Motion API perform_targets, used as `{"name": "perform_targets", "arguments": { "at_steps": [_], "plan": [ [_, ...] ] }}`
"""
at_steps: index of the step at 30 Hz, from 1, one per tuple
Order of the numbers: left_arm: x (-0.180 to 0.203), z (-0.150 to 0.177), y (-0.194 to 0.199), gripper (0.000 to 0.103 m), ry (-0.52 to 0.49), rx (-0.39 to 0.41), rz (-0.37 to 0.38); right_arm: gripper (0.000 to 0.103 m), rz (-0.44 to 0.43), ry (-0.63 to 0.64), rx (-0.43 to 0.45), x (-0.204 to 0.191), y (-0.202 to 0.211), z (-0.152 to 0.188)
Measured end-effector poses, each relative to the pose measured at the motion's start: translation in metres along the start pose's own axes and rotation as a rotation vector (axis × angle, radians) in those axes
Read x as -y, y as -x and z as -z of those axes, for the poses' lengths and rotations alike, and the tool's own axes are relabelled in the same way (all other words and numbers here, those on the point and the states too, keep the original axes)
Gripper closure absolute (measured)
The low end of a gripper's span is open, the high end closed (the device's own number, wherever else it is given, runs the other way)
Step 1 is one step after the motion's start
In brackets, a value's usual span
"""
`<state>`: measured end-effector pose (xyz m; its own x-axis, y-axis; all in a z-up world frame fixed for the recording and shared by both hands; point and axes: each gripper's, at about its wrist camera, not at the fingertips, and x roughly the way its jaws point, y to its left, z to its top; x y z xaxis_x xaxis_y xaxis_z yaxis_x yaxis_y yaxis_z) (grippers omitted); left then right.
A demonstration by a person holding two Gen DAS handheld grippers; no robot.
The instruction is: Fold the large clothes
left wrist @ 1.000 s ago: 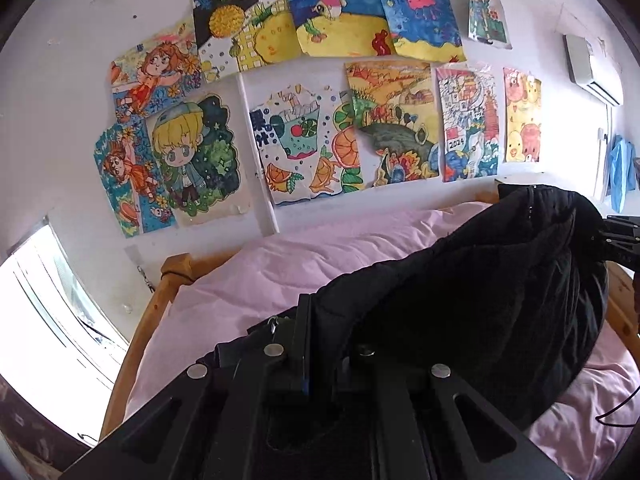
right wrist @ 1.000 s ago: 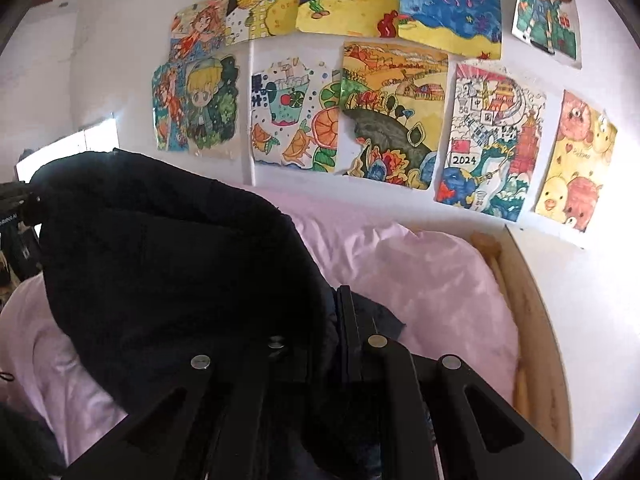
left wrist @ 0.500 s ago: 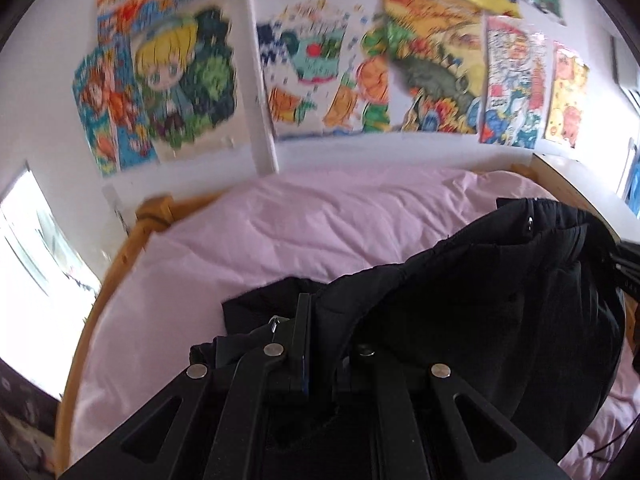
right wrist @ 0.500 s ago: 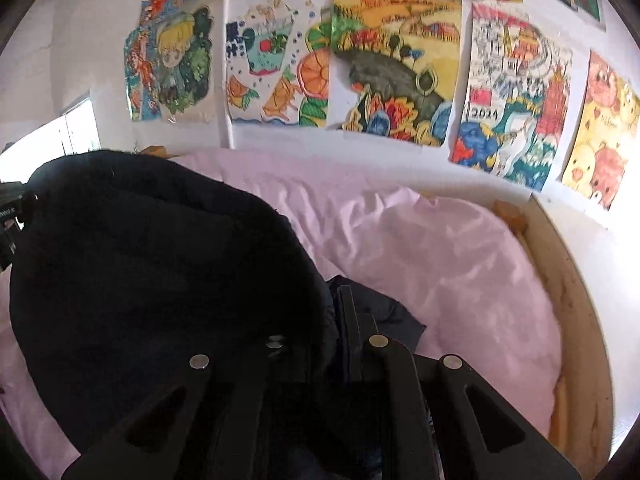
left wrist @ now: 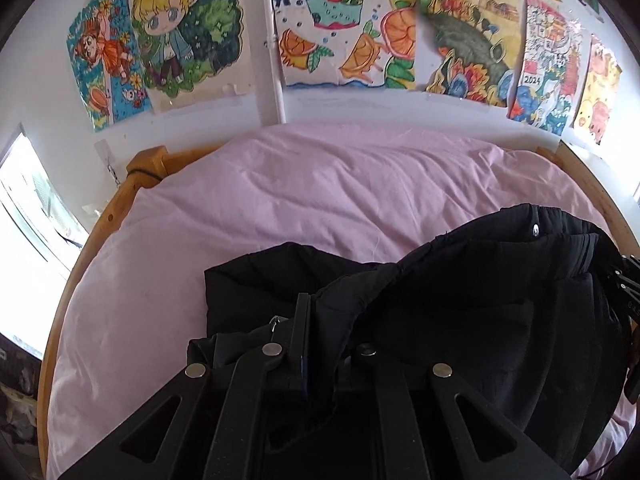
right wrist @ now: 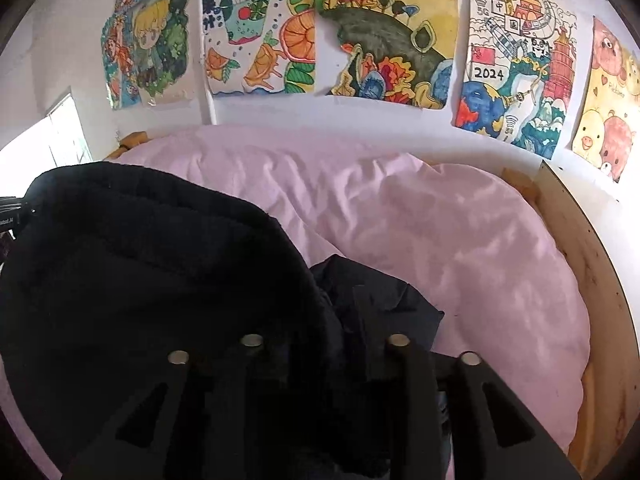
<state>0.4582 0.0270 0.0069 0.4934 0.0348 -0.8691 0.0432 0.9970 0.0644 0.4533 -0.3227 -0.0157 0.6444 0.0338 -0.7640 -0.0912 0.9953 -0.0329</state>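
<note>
On wall above pink bed [right wrist: 460, 240], "2024" poster [right wrist: 516, 72]; black jacket [right wrist: 140, 280] in both grippers.

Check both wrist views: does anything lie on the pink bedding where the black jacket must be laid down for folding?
Nothing visible does. Both the left gripper and the right gripper are shut on the black jacket, and the pink bedding ahead of it shows only wrinkles.
</note>
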Motion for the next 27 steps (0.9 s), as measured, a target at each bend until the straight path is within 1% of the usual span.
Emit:
{"name": "perform_targets", "arguments": {
  "at_steps": [1, 3, 4, 6, 8, 9, 10, 11, 12, 13, 14, 17, 19, 22, 24, 26, 27],
  "plan": [
    [0.0, 0.0, -0.001, 0.093, 0.001, -0.005, -0.001, 0.065, 0.008, -0.008, 0.005, 0.001, 0.0, 0.001],
    [0.001, 0.0, -0.003, 0.093, 0.002, -0.016, -0.001, 0.046, 0.011, -0.029, 0.015, 0.005, 0.0, 0.001],
    [0.002, 0.001, -0.003, 0.093, 0.0, -0.021, -0.002, 0.043, 0.007, -0.043, 0.024, 0.008, 0.002, 0.002],
    [0.003, 0.0, -0.004, 0.092, -0.003, -0.038, 0.002, 0.032, -0.001, -0.071, 0.038, 0.013, 0.003, 0.004],
    [0.001, 0.0, -0.004, 0.081, 0.007, -0.045, 0.024, 0.026, 0.001, -0.09, 0.049, 0.017, 0.005, 0.005],
    [-0.002, 0.0, -0.003, 0.078, 0.024, -0.045, 0.039, 0.023, -0.001, -0.097, 0.056, 0.02, 0.007, 0.006],
    [-0.005, 0.0, -0.001, 0.064, 0.039, -0.043, 0.051, 0.021, -0.004, -0.109, 0.07, 0.023, 0.011, 0.006],
    [-0.01, -0.001, 0.003, 0.028, 0.064, -0.033, 0.057, 0.018, -0.008, -0.116, 0.08, 0.025, 0.013, 0.007],
    [-0.015, -0.001, 0.007, 0.011, 0.085, -0.012, 0.053, 0.015, -0.01, -0.123, 0.097, 0.028, 0.018, 0.008],
    [-0.021, 0.0, 0.014, 0.004, 0.113, 0.026, 0.046, 0.014, -0.006, -0.126, 0.117, 0.032, 0.024, 0.009],
    [-0.029, 0.001, 0.023, 0.004, 0.136, 0.069, 0.046, 0.014, 0.002, -0.125, 0.129, 0.035, 0.029, 0.01],
    [-0.037, 0.005, 0.039, 0.004, 0.141, 0.103, 0.055, 0.014, 0.011, -0.112, 0.158, 0.039, 0.047, 0.015],
    [-0.036, 0.014, 0.048, 0.004, 0.127, 0.125, 0.072, 0.014, -0.022, -0.096, 0.166, 0.036, 0.06, 0.021],
    [-0.019, 0.035, 0.059, 0.004, 0.067, 0.148, 0.144, 0.014, -0.108, -0.045, 0.165, 0.018, 0.076, 0.033],
    [0.0, 0.054, 0.061, 0.004, 0.015, 0.148, 0.211, 0.014, -0.166, 0.026, 0.153, -0.001, 0.081, 0.044],
    [0.017, 0.068, 0.063, 0.004, -0.039, 0.149, 0.25, 0.014, -0.204, 0.127, 0.13, -0.023, 0.08, 0.054],
    [0.03, 0.075, 0.061, 0.004, -0.085, 0.152, 0.266, 0.014, -0.209, 0.176, 0.123, -0.032, 0.079, 0.059]
  ]
}}
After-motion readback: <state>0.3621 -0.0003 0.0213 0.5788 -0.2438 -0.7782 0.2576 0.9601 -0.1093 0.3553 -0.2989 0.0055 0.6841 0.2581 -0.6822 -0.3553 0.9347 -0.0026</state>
